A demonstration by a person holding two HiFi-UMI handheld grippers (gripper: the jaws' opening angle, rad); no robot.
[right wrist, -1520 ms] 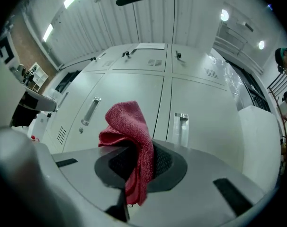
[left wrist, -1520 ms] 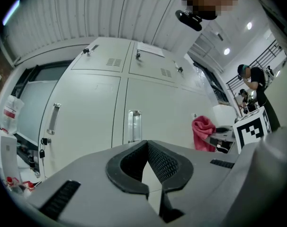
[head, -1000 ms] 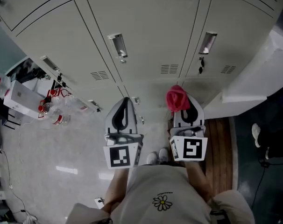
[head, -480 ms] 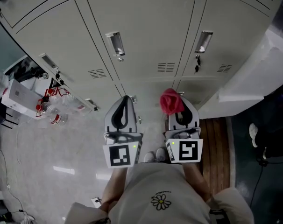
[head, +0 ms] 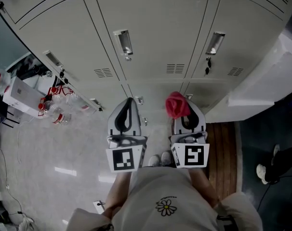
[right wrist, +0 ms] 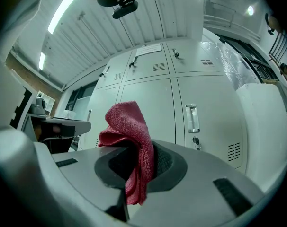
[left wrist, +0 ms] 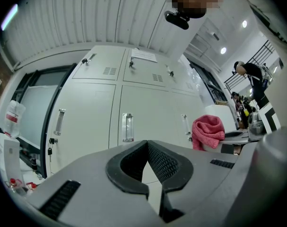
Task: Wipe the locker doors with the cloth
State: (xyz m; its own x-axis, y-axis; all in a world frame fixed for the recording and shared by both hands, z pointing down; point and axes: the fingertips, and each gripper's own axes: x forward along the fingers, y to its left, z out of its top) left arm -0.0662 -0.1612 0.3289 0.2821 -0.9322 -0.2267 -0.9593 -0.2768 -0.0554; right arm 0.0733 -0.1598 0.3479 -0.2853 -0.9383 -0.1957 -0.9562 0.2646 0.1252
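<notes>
Grey locker doors [head: 153, 28] with recessed metal handles [head: 123, 41] fill the top of the head view. My right gripper [head: 183, 105] is shut on a bunched red cloth [head: 176, 105], held short of the lower lockers and not touching them. In the right gripper view the cloth [right wrist: 131, 131] sticks up from between the jaws and hangs down through them, with locker doors [right wrist: 157, 108] beyond. My left gripper [head: 128, 101] is beside it on the left, shut with nothing in it. The left gripper view shows that gripper [left wrist: 147, 145] and, at its right, the cloth [left wrist: 207, 130].
Plastic bottles [head: 57, 117] and a white box [head: 20, 97] sit on the floor at the left by an open locker door. A white cabinet [head: 261, 85] and a wooden strip [head: 225, 148] lie to the right. Keys [head: 208, 64] hang from the right locker. A shoe [head: 261, 172] shows at far right.
The right gripper with the cloth shifted slightly left a second ago and has since held still. The shoe at the right moved lower in view. The left gripper stayed put.
</notes>
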